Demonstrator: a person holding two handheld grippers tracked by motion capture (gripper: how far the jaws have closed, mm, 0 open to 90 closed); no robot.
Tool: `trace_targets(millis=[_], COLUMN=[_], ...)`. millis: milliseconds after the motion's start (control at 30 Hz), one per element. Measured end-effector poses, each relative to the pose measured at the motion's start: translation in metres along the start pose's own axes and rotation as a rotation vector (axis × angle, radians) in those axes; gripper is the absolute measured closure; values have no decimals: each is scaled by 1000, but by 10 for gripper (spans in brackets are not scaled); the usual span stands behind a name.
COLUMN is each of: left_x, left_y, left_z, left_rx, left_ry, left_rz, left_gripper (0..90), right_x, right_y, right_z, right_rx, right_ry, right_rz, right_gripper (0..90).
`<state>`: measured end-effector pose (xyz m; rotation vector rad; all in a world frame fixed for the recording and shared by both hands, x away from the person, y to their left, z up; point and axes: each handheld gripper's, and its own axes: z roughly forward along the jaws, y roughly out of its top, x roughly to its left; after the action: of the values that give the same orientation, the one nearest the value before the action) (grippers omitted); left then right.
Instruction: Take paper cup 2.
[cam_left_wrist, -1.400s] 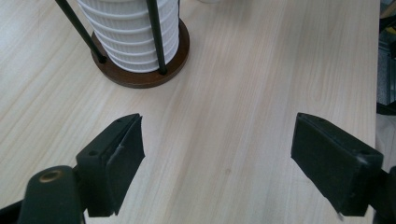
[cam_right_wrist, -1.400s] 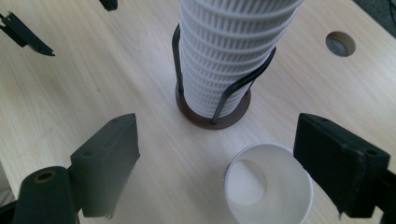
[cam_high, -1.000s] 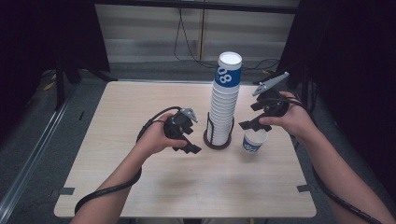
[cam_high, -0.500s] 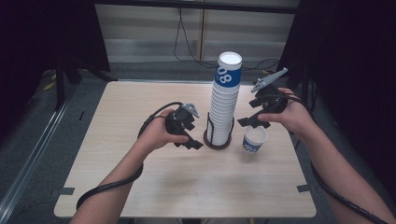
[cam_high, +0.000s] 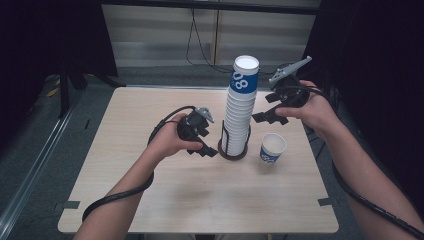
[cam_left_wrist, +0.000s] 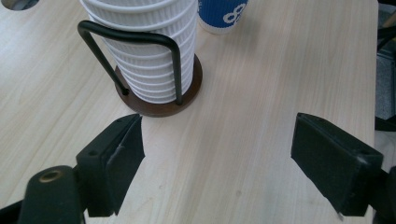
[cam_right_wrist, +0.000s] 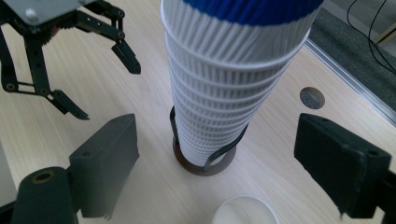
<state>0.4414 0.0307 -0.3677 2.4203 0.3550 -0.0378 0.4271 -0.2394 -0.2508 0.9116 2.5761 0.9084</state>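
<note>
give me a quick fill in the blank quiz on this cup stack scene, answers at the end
1. The tall cup stack stands in a wire holder on a round ____ base.
2. A single cup stands on the table with its mouth facing ____.
3. The jaws of the left gripper are ____.
4. The right gripper is held ____ the table, level with the stack's upper half.

Missing words: brown; up; open; above

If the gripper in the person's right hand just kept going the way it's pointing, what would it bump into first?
Most likely the tall cup stack: it stands between the open jaws of the right gripper, straight ahead in that gripper's own view. Depth is hard to judge, but nothing sits in front of it.
</note>
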Motion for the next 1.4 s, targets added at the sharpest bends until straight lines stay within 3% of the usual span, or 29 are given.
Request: trace_targets(millis=[500, 633, 833, 1167, 1400], left_x=[3, 5, 7, 10, 14], left_y=[-3, -1, 3, 17, 28], left_z=[1, -1, -4, -13, -21], left_rx=[-2, -2, -12, -54, -110], left_ry=[-1, 2, 14, 32, 56], left_rz=[-6, -15, -9, -12, -25], left_gripper=[172, 172, 172, 172, 167], right_x=[2, 3, 0, 0, -1], right_y=[27, 34, 40, 48, 48], right_z=[3, 8, 10, 15, 17], right_rx=[-32, -28, -65, -106, -125], right_ry=[-3, -15, -29, -58, -67], right_rz=[-9, -1, 32, 69, 97], right_gripper=[130, 124, 121, 122, 179])
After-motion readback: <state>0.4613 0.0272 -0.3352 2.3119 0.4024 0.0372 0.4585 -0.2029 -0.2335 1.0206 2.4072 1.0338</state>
